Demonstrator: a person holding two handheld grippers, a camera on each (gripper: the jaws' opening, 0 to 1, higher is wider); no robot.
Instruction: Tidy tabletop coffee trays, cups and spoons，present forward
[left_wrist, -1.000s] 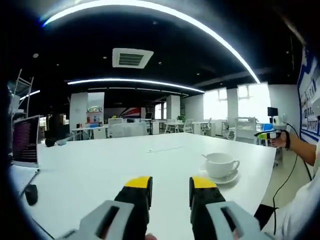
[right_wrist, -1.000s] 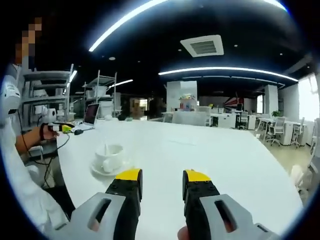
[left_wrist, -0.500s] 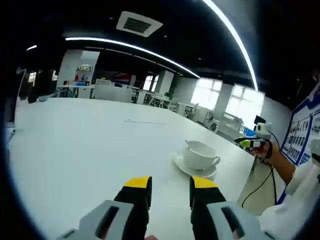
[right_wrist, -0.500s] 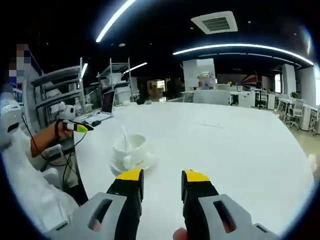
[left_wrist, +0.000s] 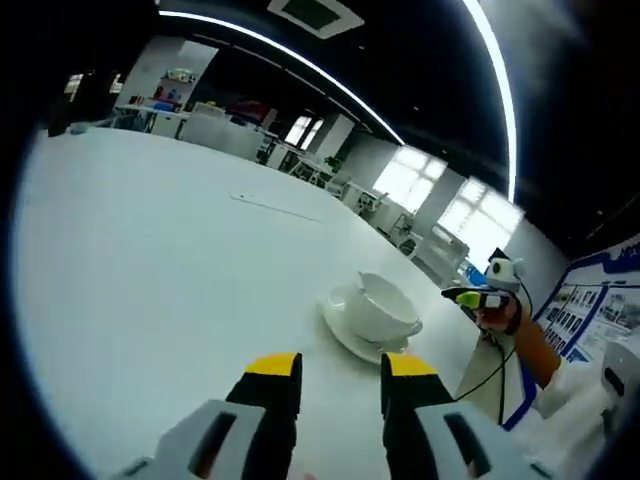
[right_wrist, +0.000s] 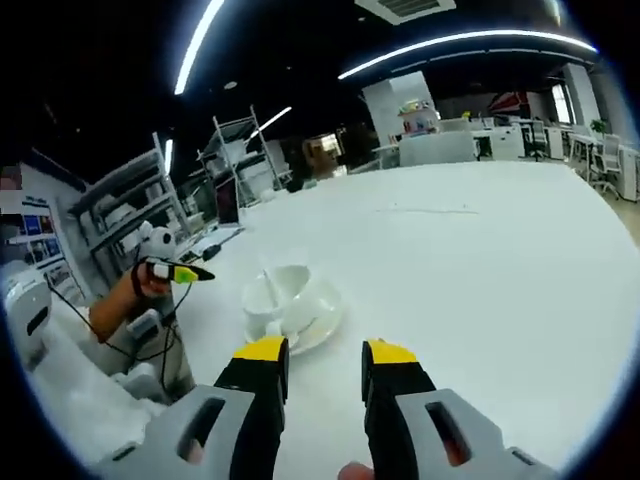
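While both hover: left gripper (left_wrist: 340, 372) and right gripper (right_wrist: 325, 357) part-open, empty.
Cup (left_wrist: 385, 304): on saucer (left_wrist: 345, 330), just ahead-right of left gripper.
Spoon (right_wrist: 272, 287): in cup.
Handling: probably ceramic, fragile, slippery; grip saucer rim.

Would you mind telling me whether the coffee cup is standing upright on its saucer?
Upright: the coffee cup sits mouth-up on the saucer, with a spoon leaning inside it.
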